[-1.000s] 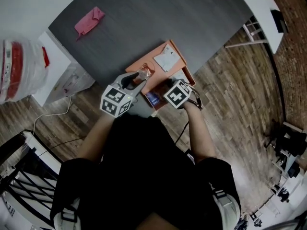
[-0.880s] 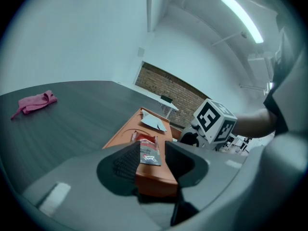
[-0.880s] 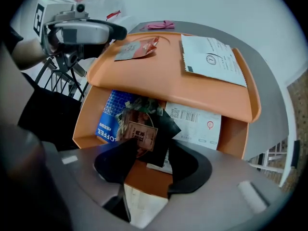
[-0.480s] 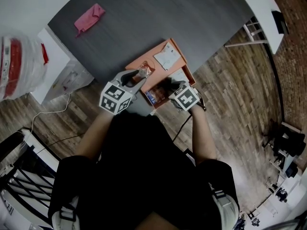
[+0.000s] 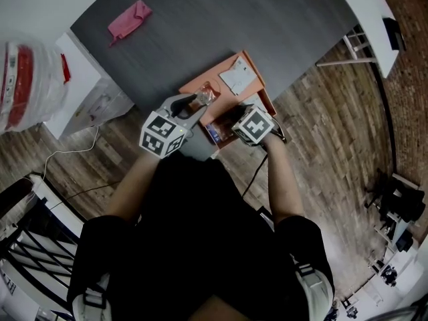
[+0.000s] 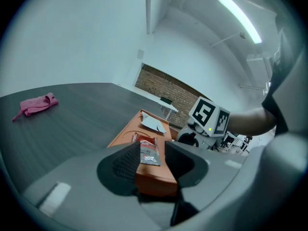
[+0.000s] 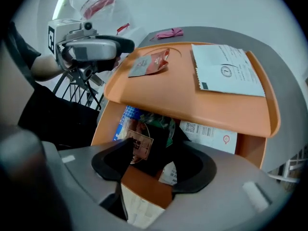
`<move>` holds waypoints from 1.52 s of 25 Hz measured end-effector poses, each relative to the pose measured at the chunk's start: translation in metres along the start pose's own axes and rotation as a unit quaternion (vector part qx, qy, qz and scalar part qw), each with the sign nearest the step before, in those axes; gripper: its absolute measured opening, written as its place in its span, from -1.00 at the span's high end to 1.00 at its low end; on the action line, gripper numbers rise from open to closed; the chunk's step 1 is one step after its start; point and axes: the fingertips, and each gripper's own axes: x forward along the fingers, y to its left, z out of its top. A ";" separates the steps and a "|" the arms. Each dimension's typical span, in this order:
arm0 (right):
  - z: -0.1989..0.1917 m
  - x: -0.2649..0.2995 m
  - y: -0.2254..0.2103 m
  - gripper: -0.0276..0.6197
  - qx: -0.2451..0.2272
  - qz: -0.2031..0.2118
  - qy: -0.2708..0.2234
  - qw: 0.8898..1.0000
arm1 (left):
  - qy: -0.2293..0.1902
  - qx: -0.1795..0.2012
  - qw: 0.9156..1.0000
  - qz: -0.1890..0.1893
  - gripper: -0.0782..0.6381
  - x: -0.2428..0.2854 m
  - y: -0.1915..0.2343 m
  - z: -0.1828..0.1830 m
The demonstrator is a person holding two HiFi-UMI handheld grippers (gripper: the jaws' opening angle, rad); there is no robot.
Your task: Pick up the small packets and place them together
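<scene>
Packet status: the small packet (image 6: 150,153) lies flat on the orange lid (image 6: 126,133) at the centre of the left gripper view. Its long axis runs up-down the frame in line with the jaws, red end at the top. In the right gripper view we see it at upper left, long axis left-right, red end to the right.

We read the left gripper (image 6: 153,147) as released: jaws apart, packet in the gap beside the left pad, clear of the right one.

The right gripper (image 7: 154,146) has just been opening. Its jaws stand wide over the orange box (image 7: 248,148) under the lid, loose packets below the gap, none pinched. A brown-label packet (image 7: 140,146) is nearest the left jaw, a blue packet (image 7: 126,117) behind it.

The lid overhangs most of the box. A white sachet (image 7: 226,71) sits on the lid at upper right, well apart from the small packet. A pink cloth (image 5: 129,20) lies upper left in the head view on the table (image 5: 221,19), well apart.
</scene>
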 end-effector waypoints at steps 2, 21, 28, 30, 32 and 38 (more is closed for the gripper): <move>0.001 0.004 0.008 0.10 -0.011 0.005 0.010 1.000 | -0.003 -0.001 1.000 0.001 0.35 -0.002 -0.001 0.000; 0.001 -0.023 0.019 0.80 -0.041 0.011 -0.038 0.998 | 0.001 0.002 1.000 -0.003 0.35 -0.009 -0.002 -0.005; 0.009 -0.005 0.014 0.82 -0.042 0.053 -0.018 0.998 | 0.005 0.001 1.000 0.004 0.35 -0.018 -0.002 -0.007; 0.008 -0.001 0.009 0.68 -0.044 0.058 -0.005 0.997 | 0.005 0.000 1.000 0.009 0.35 -0.021 -0.001 -0.008; 0.003 0.005 0.003 0.64 -0.051 0.049 0.017 0.997 | 0.004 -0.002 1.000 0.012 0.35 -0.024 -0.001 -0.009; 0.001 0.013 -0.009 0.78 -0.029 0.025 0.043 0.998 | 0.006 -0.006 1.000 0.020 0.35 -0.030 -0.001 -0.014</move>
